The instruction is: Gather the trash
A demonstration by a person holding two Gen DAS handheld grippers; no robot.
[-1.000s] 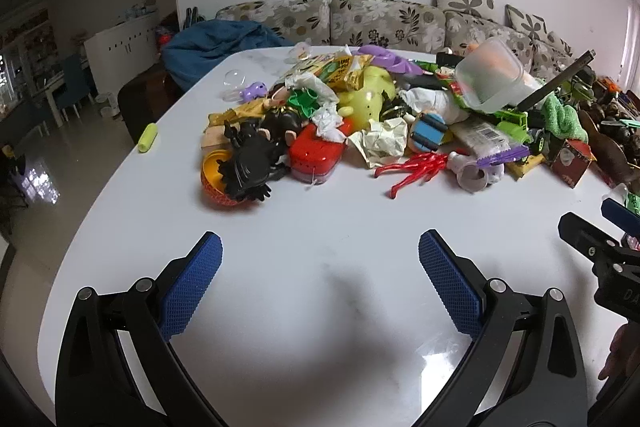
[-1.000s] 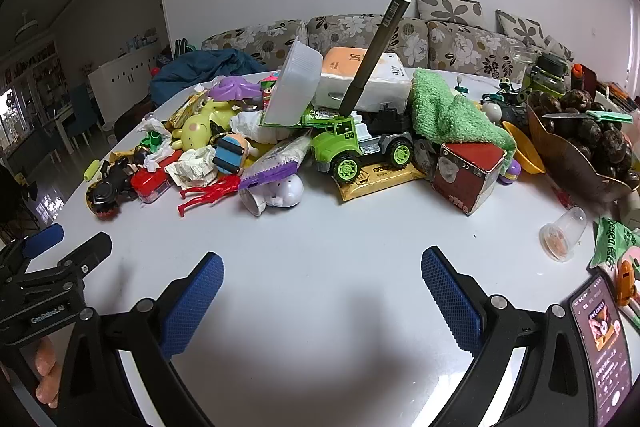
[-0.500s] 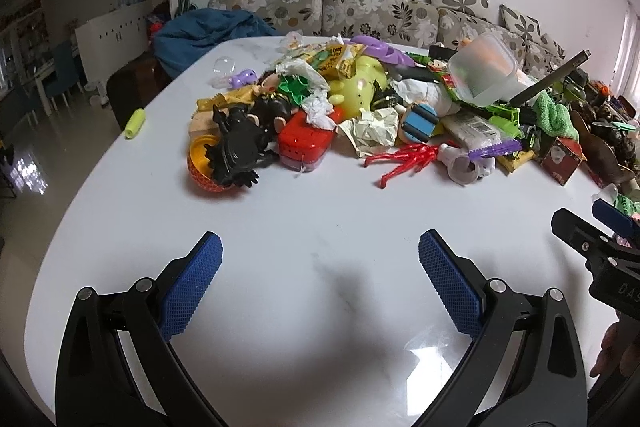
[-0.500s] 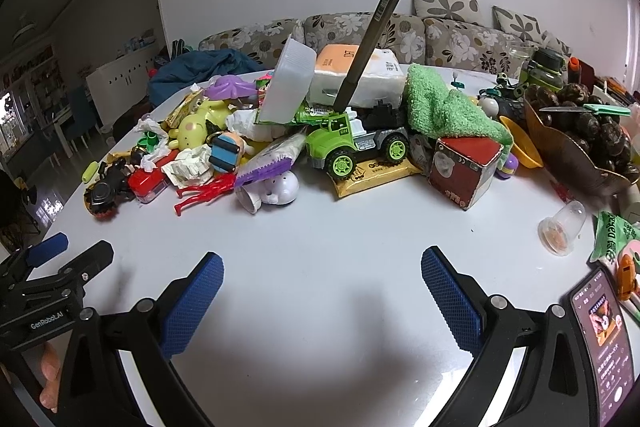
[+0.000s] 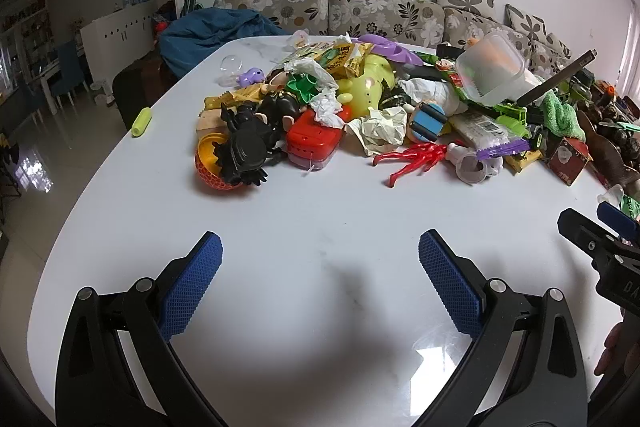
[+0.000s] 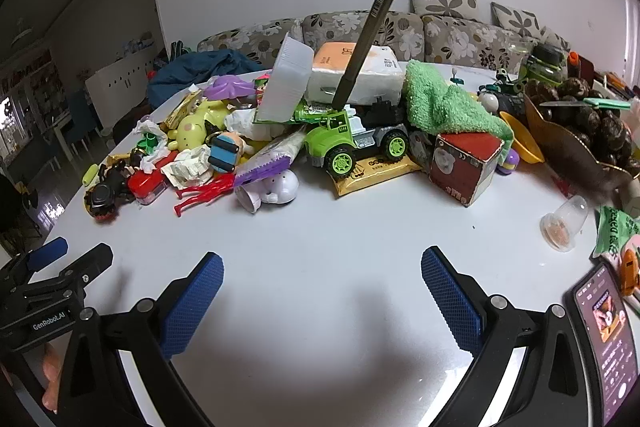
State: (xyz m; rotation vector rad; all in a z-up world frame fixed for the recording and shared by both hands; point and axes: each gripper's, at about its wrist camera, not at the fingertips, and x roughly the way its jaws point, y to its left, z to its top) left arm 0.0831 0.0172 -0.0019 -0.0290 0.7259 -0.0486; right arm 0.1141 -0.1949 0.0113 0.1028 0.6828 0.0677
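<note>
Nothing has been picked yet; this looks like the approach step, with both tongs hovering over the bare near part of the white surface [image 5: 320, 219], well short of the heap. The left tongs [image 5: 320, 267] are spread wide and hold nothing. At the heap's left end a black spiky toy [image 5: 244, 151] lies on an orange ball, with a red plastic box [image 5: 314, 143] just beside it. Right of that sits the likeliest trash: a crumpled paper wad [image 5: 380, 129], creased, off-white and light, touching the box's neighbours. Further right are a green toy truck [image 6: 348, 143] and a red cube box [image 6: 464, 163]. The right tongs [image 6: 322, 279] are likewise spread and empty. The next move calls for reaching forward and closing on the paper alone.
</note>
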